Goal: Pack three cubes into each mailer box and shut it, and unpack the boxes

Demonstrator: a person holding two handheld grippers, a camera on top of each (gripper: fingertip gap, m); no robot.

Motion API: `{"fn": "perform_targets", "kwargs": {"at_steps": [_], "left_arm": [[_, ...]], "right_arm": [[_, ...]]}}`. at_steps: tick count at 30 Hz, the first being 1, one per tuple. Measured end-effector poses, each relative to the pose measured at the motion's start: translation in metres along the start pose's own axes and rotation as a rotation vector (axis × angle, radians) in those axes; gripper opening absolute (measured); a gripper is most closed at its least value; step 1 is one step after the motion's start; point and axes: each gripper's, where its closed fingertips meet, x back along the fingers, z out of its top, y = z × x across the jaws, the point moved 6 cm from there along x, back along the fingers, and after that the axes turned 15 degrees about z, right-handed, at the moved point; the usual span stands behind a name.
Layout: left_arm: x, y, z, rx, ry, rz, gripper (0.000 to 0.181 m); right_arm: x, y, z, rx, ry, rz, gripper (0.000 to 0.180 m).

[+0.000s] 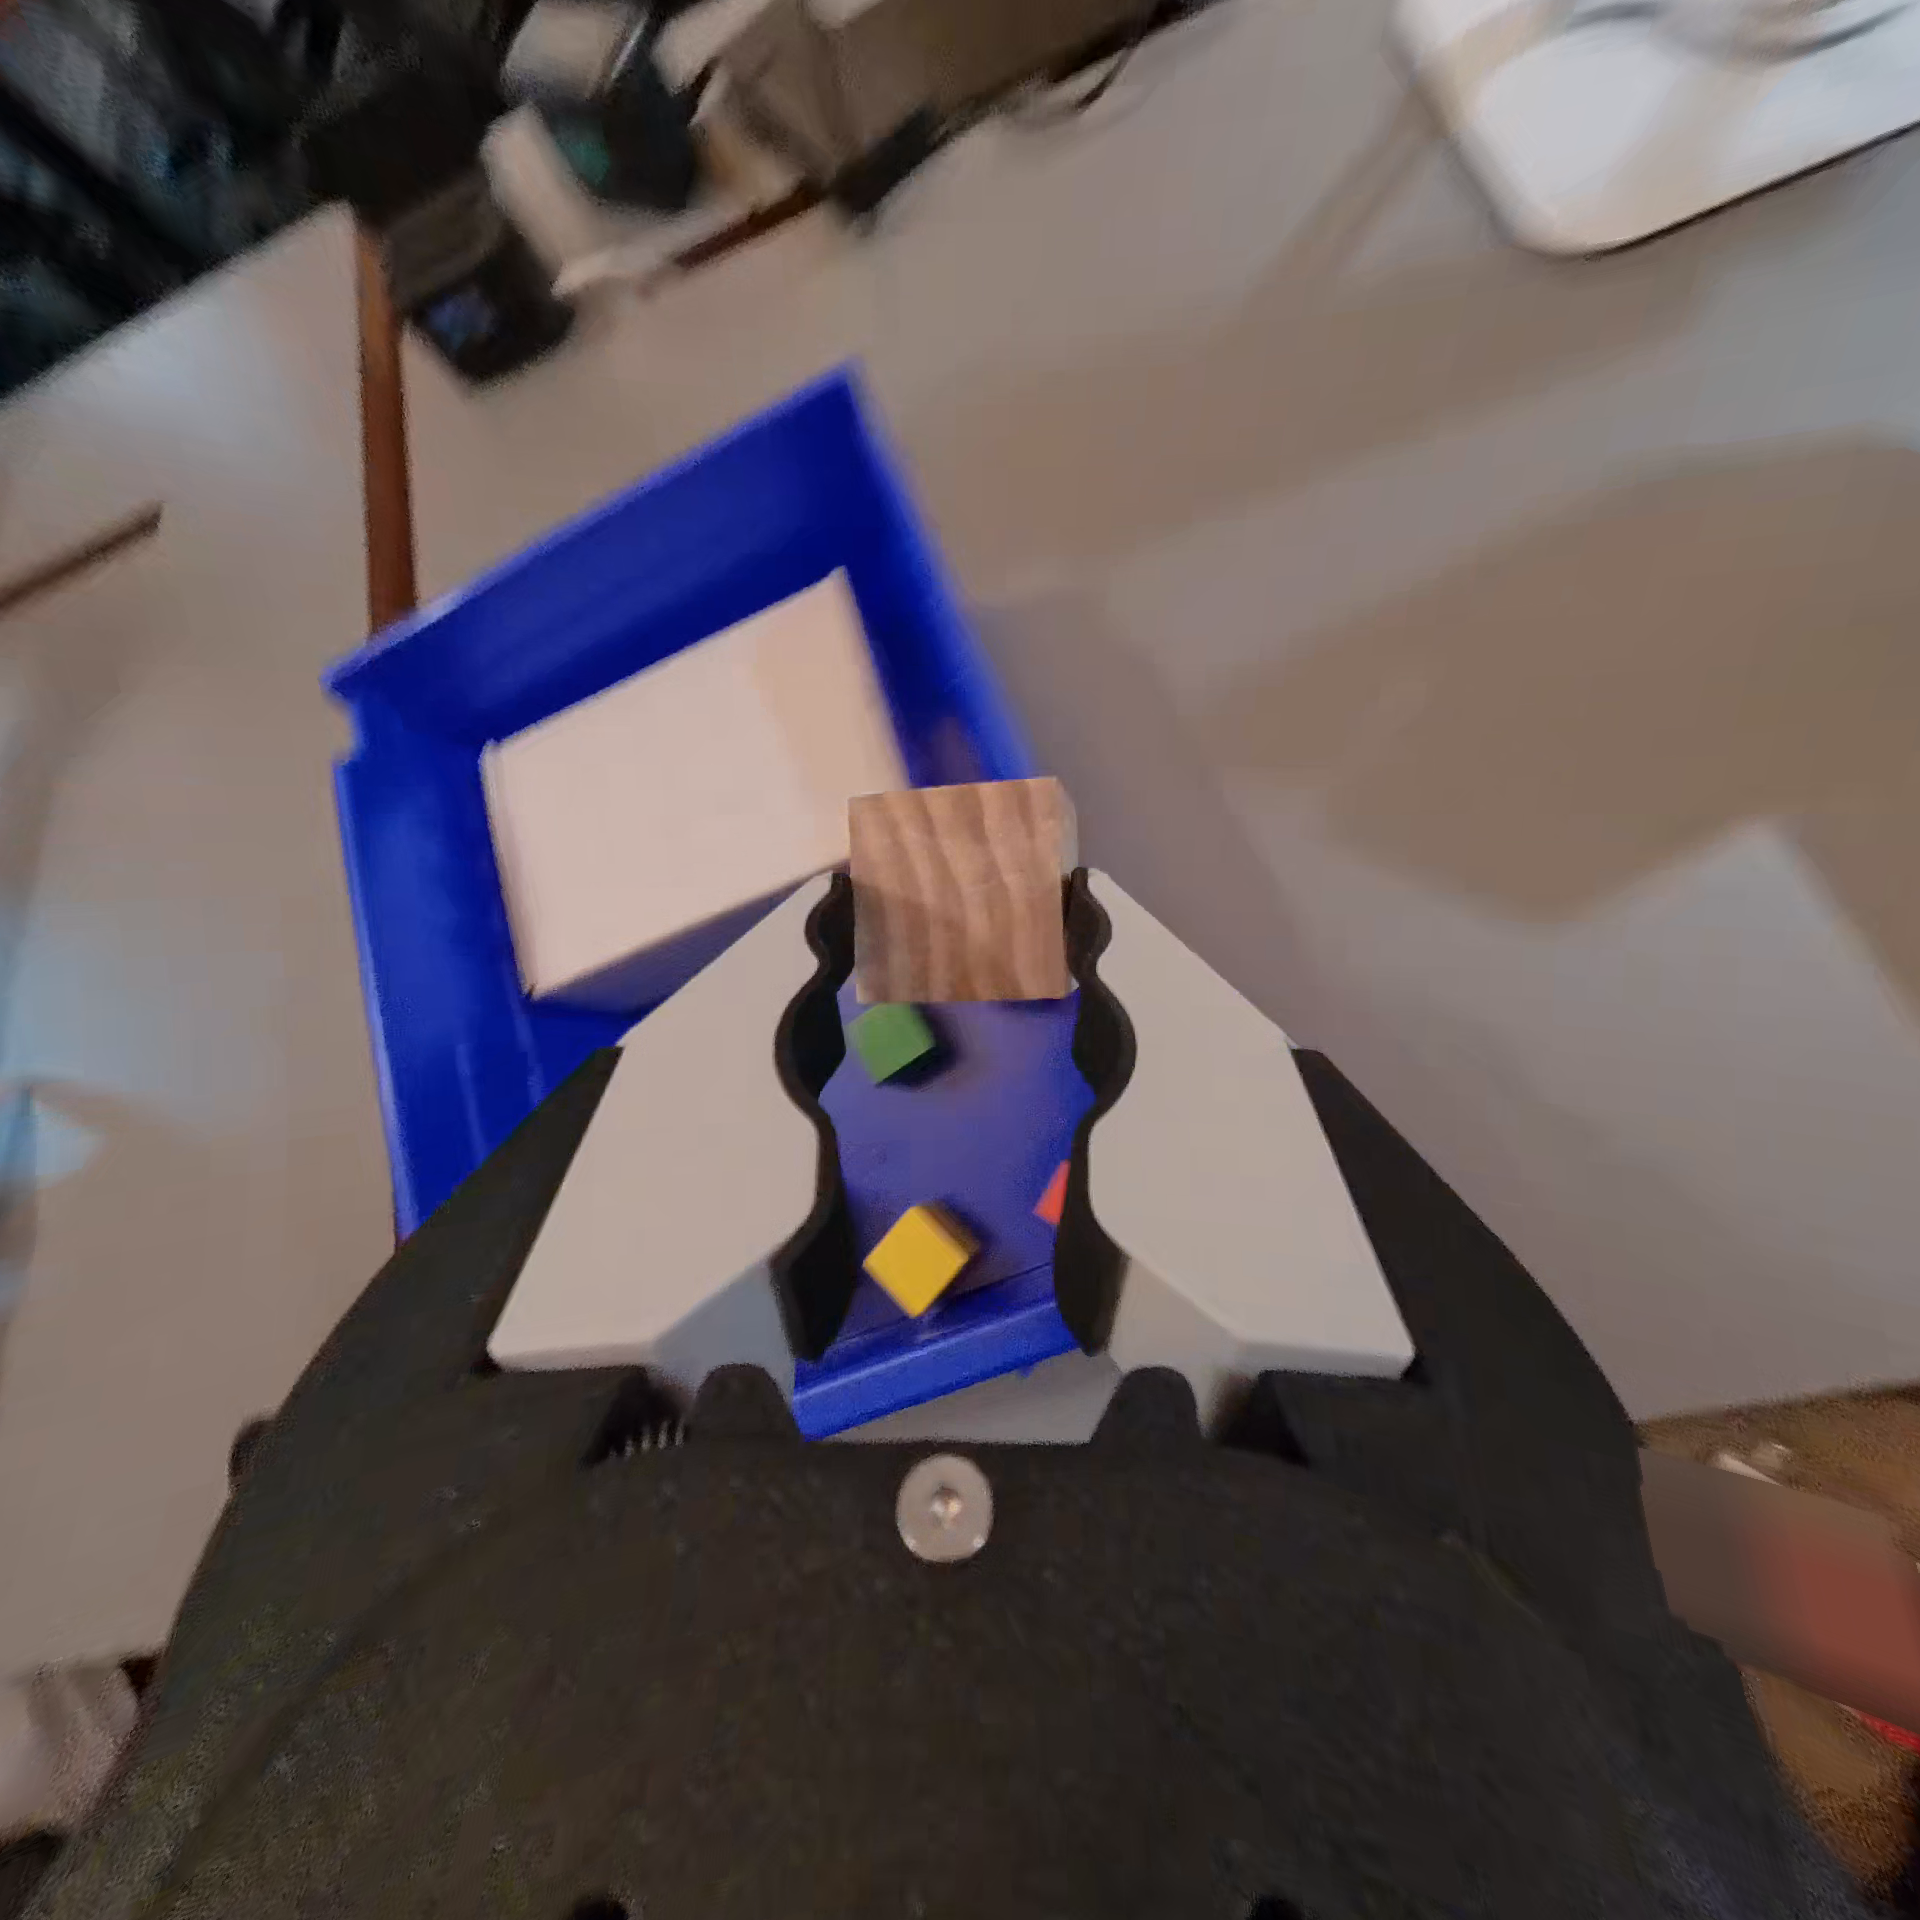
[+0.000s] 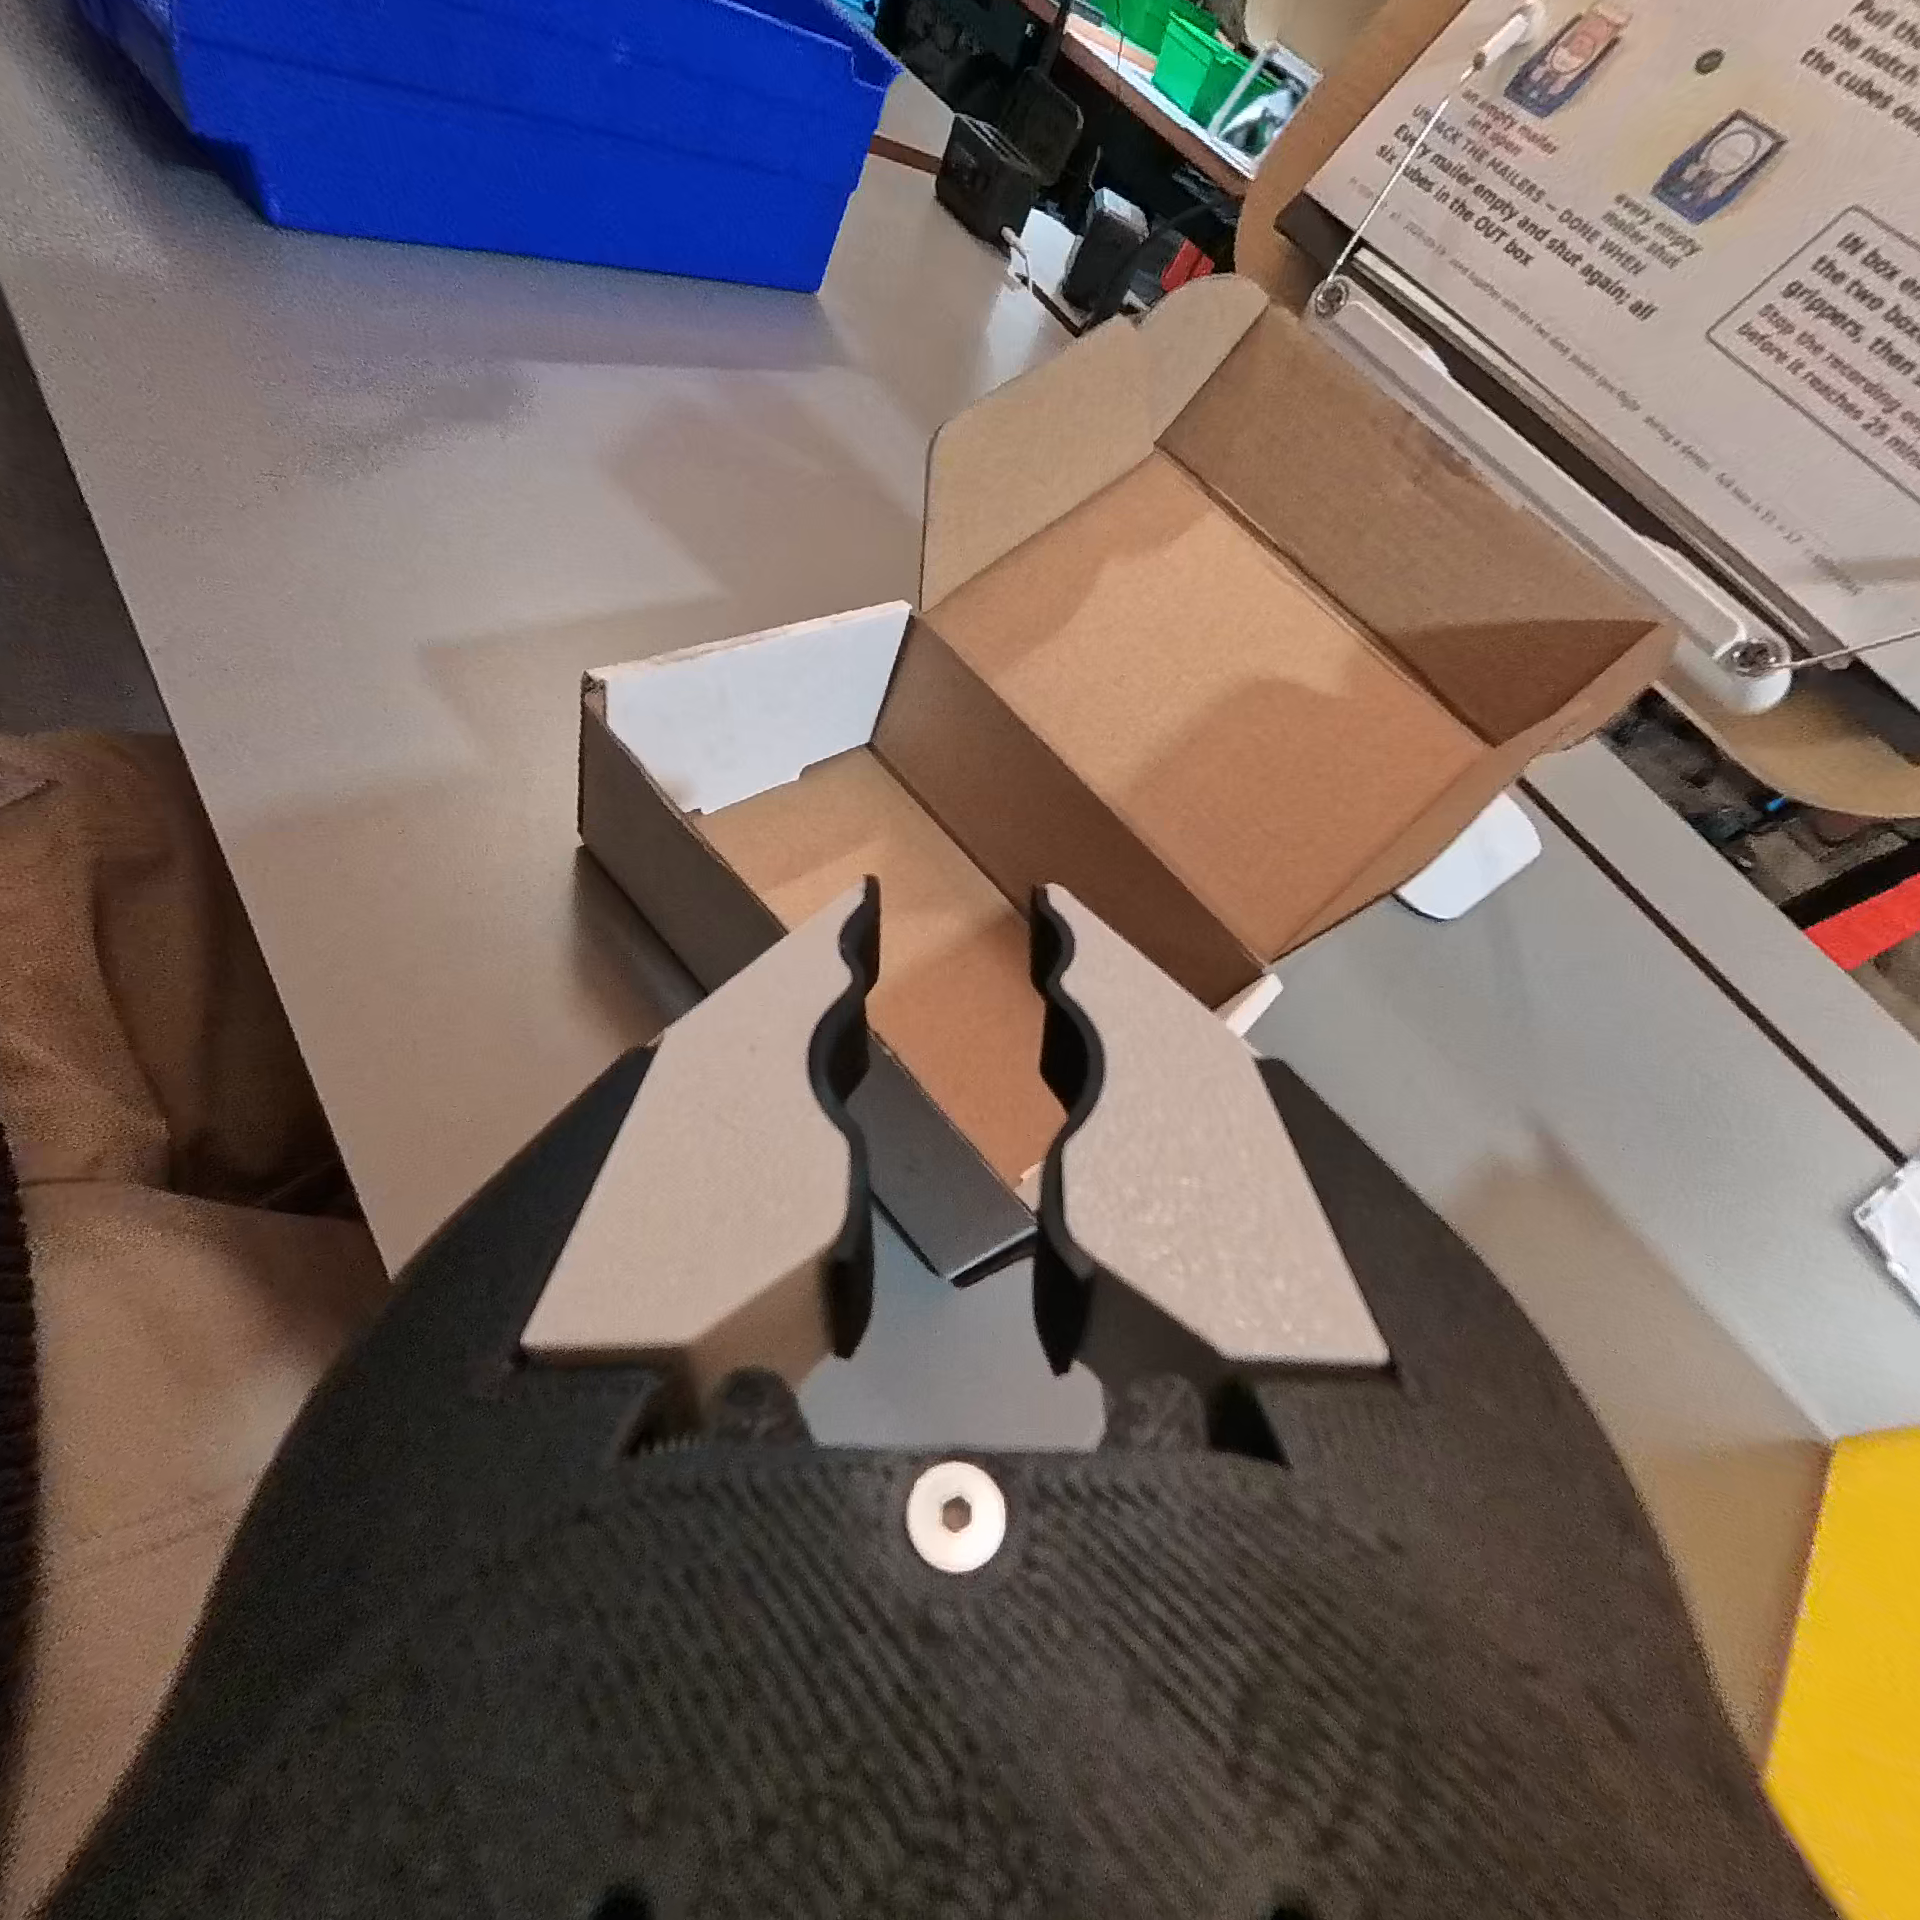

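Left two-finger gripper [image 1: 961, 883], black body with grey fingers [image 1: 696, 1122] and wavy black inner pads, angled downward, its tips clamped on a plain wooden cube [image 1: 958, 894]. Right two-finger gripper [image 2: 954, 899] of the same build, angled downward, jaws parted with nothing between them.

Four cubes: one bare wooden cube [image 1: 958, 891] between the left tool's [image 1: 958, 883] tips, plus green cube [image 1: 888, 1041], yellow cube [image 1: 916, 1257] and orange cube [image 1: 1055, 1195] below it. Two mailer boxes: white shut box [image 1: 665, 790] ahead-left, open box [image 2: 1195, 665] ahead of the right tool [image 2: 956, 894]. One blue bin [image 1: 644, 561].
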Motion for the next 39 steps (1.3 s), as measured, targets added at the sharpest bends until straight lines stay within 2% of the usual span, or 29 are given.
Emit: {"fn": "perform_targets", "kwargs": {"at_steps": [5,8,13,17,21,25,35,39], "left_arm": [[0.067,0.104,0.052,-0.177,0.215,-0.237,0.039],[0.086,0.172,0.064,-0.297,0.279,-0.366,0.039],[0.088,0.269,0.069,-0.464,0.319,-0.538,0.04],[0.067,0.318,0.056,-0.611,0.264,-0.592,0.04],[0.038,0.335,0.038,-0.746,0.194,-0.553,0.041],[0.029,0.341,0.025,-0.848,0.167,-0.573,0.041],[0.027,0.341,0.027,-0.829,0.176,-0.579,0.04],[0.032,0.329,0.032,-0.79,0.194,-0.524,0.041]], "right_arm": [[0.007,0.009,-0.001,-0.107,0.05,0.002,0.027],[0.01,0.013,-0.004,-0.163,0.071,0.02,0.027],[0.013,0.014,-0.007,-0.162,0.064,0.026,0.027],[0.011,0.009,-0.007,-0.111,0.029,0.034,0.027],[0.008,0.004,-0.008,-0.061,-0.002,0.041,0.027],[0.006,0.002,-0.009,-0.062,-0.002,0.059,0.027],[0.005,0.005,-0.011,-0.109,0.011,0.078,0.027],[0.006,0.005,-0.01,-0.109,0.014,0.075,0.027]]}}
